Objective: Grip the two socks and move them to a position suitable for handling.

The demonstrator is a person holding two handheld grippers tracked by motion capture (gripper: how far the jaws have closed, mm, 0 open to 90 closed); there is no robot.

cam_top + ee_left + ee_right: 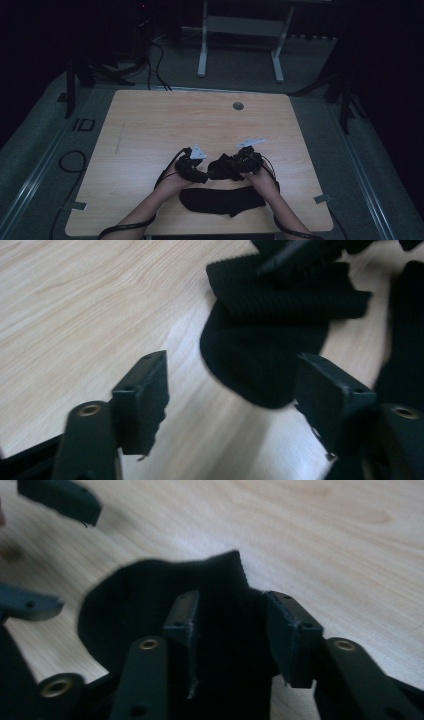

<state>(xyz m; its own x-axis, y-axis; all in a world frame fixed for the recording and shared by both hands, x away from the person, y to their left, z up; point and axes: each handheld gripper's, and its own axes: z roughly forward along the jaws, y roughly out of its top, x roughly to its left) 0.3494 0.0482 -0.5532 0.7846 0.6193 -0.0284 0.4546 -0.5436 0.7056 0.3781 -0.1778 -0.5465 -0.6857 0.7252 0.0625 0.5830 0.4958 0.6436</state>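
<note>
Black sock (150, 610) bunched between our right gripper's (232, 630) clamped jaws; left gripper (230, 390) jaws apart above the counter (165, 120).

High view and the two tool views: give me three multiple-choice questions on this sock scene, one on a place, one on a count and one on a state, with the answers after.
1. Where does the flat sock lie on the table?
A. At the far edge, by the round hole
B. Near the person's edge
C. Hanging off the left side

2. How many black socks are there?
A. One
B. Two
C. Four

3. How do the jaws of the left tool stand?
A. Apart, gripping nothing
B. Clamped on a sock
C. Clamped on a cable

Answers:
1. B: the high view shows it along the near edge.
2. B: there is the flat sock, and the bunched sock just beyond it.
3. A: in the left gripper view the pads stand apart, with the sock lying beyond them.
</note>
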